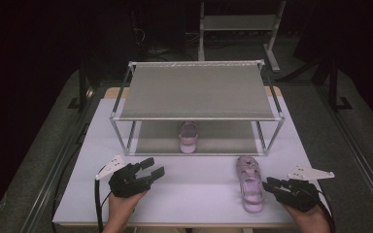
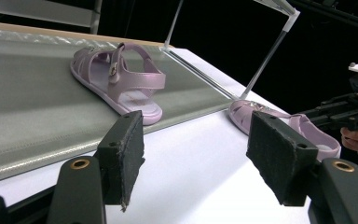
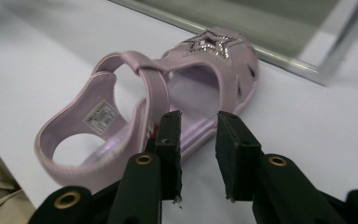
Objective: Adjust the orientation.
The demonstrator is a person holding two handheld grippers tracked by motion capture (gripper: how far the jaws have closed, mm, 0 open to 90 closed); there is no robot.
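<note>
Right claw (image 3: 198, 154): jaws parted narrowly, gripping nothing, tips just beside the near sandal's side.
Near sandal (image 1: 250, 182): flat on the tabletop (image 1: 194, 189), before the rack.
Left claw (image 1: 151, 168): spread wide, empty.

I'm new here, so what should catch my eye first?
Two small pink sandals: one sits on the lower shelf of a metal rack; the other sandal lies on the white table. The right tool, jaws slightly apart, is beside it; the left tool is open.
</note>
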